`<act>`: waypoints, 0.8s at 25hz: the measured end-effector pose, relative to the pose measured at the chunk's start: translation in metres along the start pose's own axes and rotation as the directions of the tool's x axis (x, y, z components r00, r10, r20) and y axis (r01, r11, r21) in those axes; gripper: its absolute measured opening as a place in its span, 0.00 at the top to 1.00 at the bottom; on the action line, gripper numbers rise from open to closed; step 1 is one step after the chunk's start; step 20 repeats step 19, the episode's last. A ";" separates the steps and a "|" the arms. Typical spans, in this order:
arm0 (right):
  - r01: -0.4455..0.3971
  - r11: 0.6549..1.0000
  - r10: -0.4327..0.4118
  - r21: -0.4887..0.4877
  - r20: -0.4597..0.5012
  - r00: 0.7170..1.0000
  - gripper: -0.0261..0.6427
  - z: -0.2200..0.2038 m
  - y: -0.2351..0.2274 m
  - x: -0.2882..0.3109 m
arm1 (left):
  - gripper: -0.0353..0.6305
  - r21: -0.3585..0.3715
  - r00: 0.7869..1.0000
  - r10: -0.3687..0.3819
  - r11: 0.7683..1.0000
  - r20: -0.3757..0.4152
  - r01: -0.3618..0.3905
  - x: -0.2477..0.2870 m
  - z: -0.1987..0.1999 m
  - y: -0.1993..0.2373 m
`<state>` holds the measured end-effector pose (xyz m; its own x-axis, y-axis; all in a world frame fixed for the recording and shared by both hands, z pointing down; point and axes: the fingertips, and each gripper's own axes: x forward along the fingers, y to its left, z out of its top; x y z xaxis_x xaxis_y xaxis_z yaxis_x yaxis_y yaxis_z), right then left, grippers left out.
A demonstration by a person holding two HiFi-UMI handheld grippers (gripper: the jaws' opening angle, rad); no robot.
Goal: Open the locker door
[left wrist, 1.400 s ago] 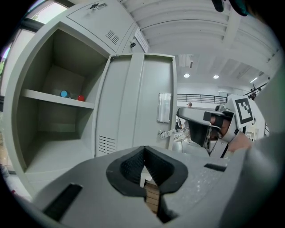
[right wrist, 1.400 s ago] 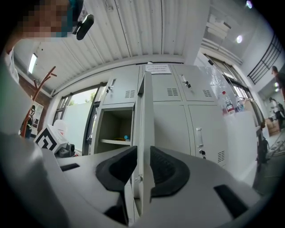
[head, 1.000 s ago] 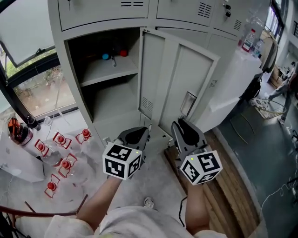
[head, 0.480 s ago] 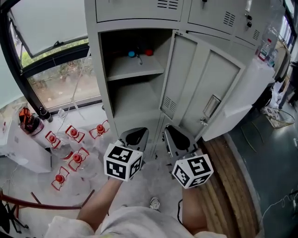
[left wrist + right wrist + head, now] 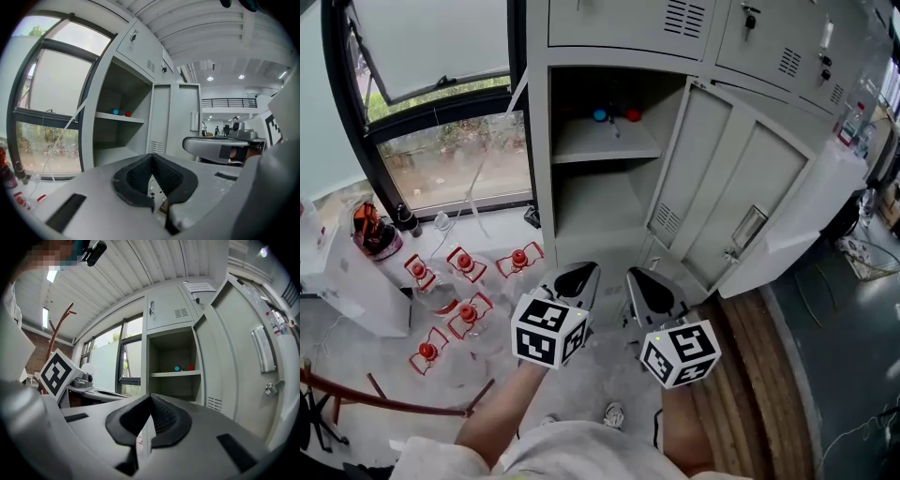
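Observation:
The grey locker door stands swung open to the right, its handle on the outer face. The open compartment has a shelf with a blue thing and a red thing at the back. Both grippers hang side by side low in front of the locker, touching nothing. My left gripper is shut and empty; its tips meet. My right gripper has closed its jaws fully, with nothing between them. The door rises at its right.
Several red-capped bottles stand on the floor at the left beside a white box. A window is left of the locker. A wooden floor strip runs at the right. More closed lockers lie above and right.
The right gripper's jaws have closed. Both grippers have drawn back from the open door, and the head view has swung left, so the locker now sits further right.

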<state>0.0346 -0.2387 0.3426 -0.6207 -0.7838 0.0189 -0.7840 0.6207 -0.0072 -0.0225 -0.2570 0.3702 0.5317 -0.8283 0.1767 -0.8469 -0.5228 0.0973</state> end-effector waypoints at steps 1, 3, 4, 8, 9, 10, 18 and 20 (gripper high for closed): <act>-0.007 1.000 0.007 -0.001 -0.001 1.000 0.96 0.000 0.002 0.001 | 0.94 -0.002 1.000 0.006 1.000 0.002 -0.006 -0.002 0.000 0.002; -0.020 1.000 0.020 -0.003 -0.002 1.000 0.96 0.000 0.005 0.002 | 0.94 -0.005 1.000 0.018 1.000 0.005 -0.018 -0.005 -0.001 0.004; -0.026 1.000 0.026 -0.003 -0.002 1.000 0.96 0.000 0.007 0.003 | 0.94 -0.007 1.000 0.023 1.000 0.005 -0.023 -0.007 -0.001 0.006; -0.051 0.999 0.051 0.004 -0.002 0.999 0.96 0.000 0.010 0.007 | 0.94 -0.009 0.999 0.046 0.999 0.007 -0.046 -0.012 -0.001 0.012; -0.057 0.998 0.057 0.007 -0.001 0.998 0.96 0.000 0.011 0.008 | 0.94 -0.009 0.999 0.051 0.999 0.006 -0.051 -0.013 -0.001 0.013; -0.062 0.998 0.062 0.009 -0.001 0.998 0.96 0.000 0.012 0.009 | 0.94 -0.010 0.999 0.054 0.998 0.005 -0.054 -0.013 -0.002 0.014; -0.070 0.997 0.070 0.014 0.003 0.998 0.96 -0.002 0.008 0.004 | 0.94 -0.001 0.999 0.051 0.999 0.006 -0.051 -0.011 -0.002 0.007; -0.070 0.997 0.070 0.016 0.004 0.998 0.96 -0.002 0.008 0.003 | 0.94 0.001 0.999 0.050 0.999 0.005 -0.050 -0.011 -0.003 0.006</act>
